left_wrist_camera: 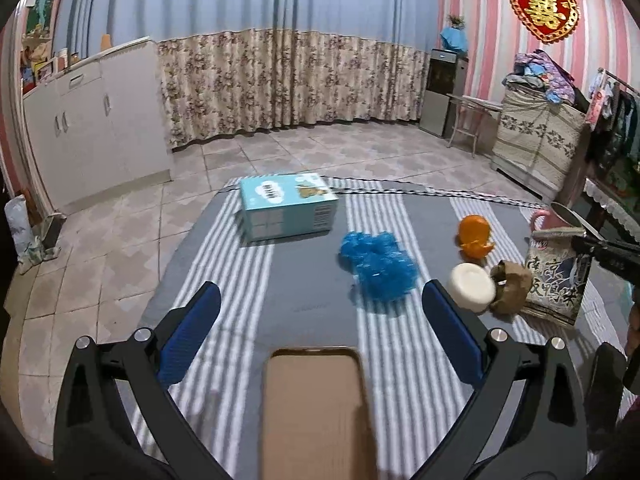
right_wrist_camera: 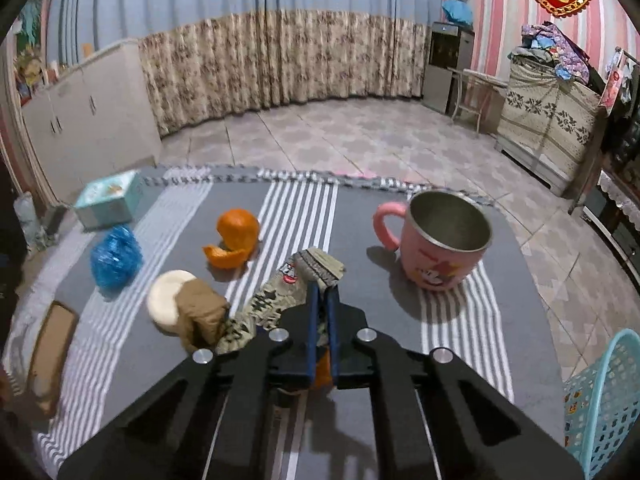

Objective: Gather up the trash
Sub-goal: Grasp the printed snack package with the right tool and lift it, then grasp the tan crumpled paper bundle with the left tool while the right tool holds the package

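My right gripper (right_wrist_camera: 320, 290) is shut on a printed snack wrapper (right_wrist_camera: 272, 300), which is pinched between its blue pads and trails left over the striped cloth. Beside the wrapper lie crumpled brown paper (right_wrist_camera: 200, 314), a white disc (right_wrist_camera: 164, 300), orange peel (right_wrist_camera: 236, 236) and a crumpled blue plastic bag (right_wrist_camera: 116, 258). My left gripper (left_wrist_camera: 320, 320) is open above the cloth, with a flat brown cardboard piece (left_wrist_camera: 316, 400) below and between its fingers. From the left wrist the blue bag (left_wrist_camera: 376, 266), white disc (left_wrist_camera: 472, 286), brown paper (left_wrist_camera: 510, 286), peel (left_wrist_camera: 474, 240) and wrapper (left_wrist_camera: 558, 280) lie ahead to the right.
A pink metal-lined cup (right_wrist_camera: 440, 248) stands upright to the right of the wrapper. A teal carton (left_wrist_camera: 286, 208) lies at the cloth's far left. A teal plastic basket (right_wrist_camera: 604, 400) sits off the cloth's right edge. White cabinets, curtains and tiled floor lie beyond.
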### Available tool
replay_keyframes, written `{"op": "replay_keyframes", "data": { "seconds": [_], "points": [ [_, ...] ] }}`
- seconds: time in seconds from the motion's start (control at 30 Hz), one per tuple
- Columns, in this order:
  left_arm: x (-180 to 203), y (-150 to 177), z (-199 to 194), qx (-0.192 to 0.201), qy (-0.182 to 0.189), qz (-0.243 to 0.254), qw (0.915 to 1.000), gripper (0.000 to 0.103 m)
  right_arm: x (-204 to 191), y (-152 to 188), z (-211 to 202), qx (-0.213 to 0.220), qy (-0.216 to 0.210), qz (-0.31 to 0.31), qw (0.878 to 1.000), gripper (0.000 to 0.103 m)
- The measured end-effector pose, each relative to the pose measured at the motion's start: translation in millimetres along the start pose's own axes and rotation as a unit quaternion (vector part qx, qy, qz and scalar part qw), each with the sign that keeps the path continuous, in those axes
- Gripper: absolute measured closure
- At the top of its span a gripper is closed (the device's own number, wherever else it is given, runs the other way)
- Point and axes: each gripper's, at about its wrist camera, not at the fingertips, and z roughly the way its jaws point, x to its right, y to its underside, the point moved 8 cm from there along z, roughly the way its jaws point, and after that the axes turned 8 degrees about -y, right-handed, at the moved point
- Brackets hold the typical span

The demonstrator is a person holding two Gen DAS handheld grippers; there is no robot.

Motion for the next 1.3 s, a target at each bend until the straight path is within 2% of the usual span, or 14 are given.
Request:
{"op": "replay_keyframes", "data": {
  "seconds": [0.27,0.4,0.6,0.8,1.0,1.03,1.07,1.1,1.3],
  "points": [
    [60,-1,-4,-0.003,0.035,0.022,0.9992,0.006,38,2,-68,0.053,0.024,0.013,0.998,0.098],
    [99,0,-4,-0.01,0.06,0.035,0.9975,0.006,63,13,-94,0.06,0.042,0.022,0.997,0.098],
    [162,8,2,-0.03,0.098,0.072,0.9921,0.008,102,34,-111,0.057,0.067,0.044,0.995,0.098],
    [206,21,24,-0.054,0.1,0.108,0.9876,0.029,124,47,-121,0.057,0.079,0.057,0.994,0.098],
    [226,31,52,-0.094,0.11,0.112,0.9831,0.036,136,56,-128,0.058,0.086,0.067,0.992,0.098],
    [228,32,55,-0.098,0.11,0.112,0.9827,0.039,140,58,-129,0.058,0.086,0.071,0.992,0.098],
    [230,34,60,-0.103,0.112,0.113,0.9819,0.047,141,58,-129,0.058,0.086,0.073,0.992,0.098],
    [232,35,61,-0.106,0.116,0.114,0.981,0.049,143,59,-130,0.058,0.086,0.077,0.992,0.098],
    [234,29,61,-0.091,0.112,0.109,0.9835,0.051,148,64,-137,0.06,0.086,0.08,0.991,0.098]
  ]
}}
